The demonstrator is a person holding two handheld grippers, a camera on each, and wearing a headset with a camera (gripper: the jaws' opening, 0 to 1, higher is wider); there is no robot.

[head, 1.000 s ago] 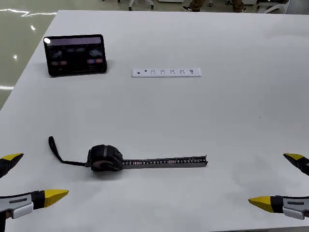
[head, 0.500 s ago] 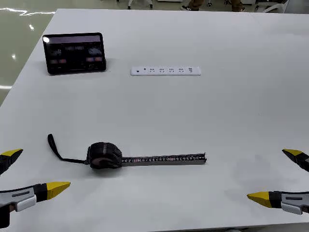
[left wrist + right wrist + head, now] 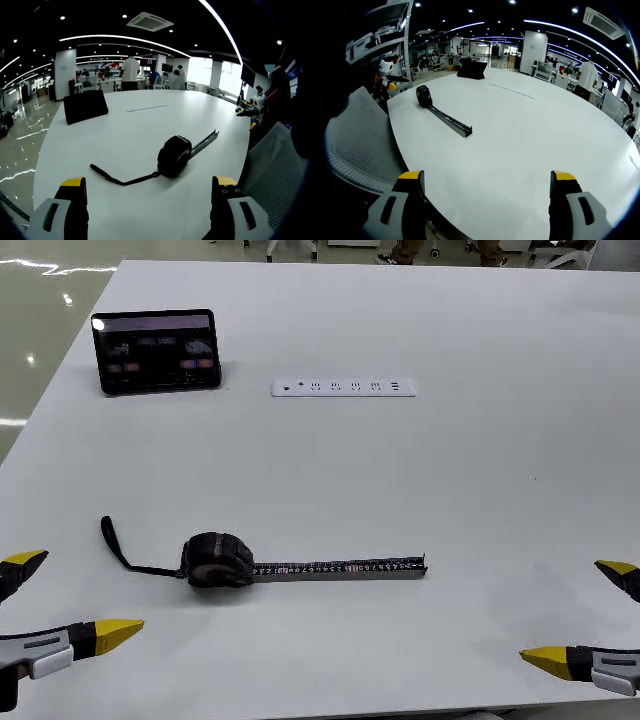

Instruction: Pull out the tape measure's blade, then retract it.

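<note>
A black tape measure (image 3: 216, 561) lies on the white table (image 3: 400, 470), its blade (image 3: 340, 568) pulled out to the right and its wrist strap (image 3: 118, 546) trailing left. My left gripper (image 3: 40, 605) stands open at the table's front left, a little short of the case (image 3: 174, 155). The blade tip (image 3: 214, 134) points away to the right in the left gripper view. My right gripper (image 3: 600, 620) hangs open at the front right, well clear of the blade's end hook (image 3: 466, 132). The case (image 3: 423, 95) lies far off in the right gripper view.
A dark tablet (image 3: 156, 351) stands propped at the back left. A white power strip (image 3: 344, 388) lies flat behind the tape measure. A grey mesh chair (image 3: 360, 145) sits at the table's near edge. People stand at distant desks.
Both grippers have drifted slightly; the right one sits a little lower in view. The tape measure and its blade have not moved.
</note>
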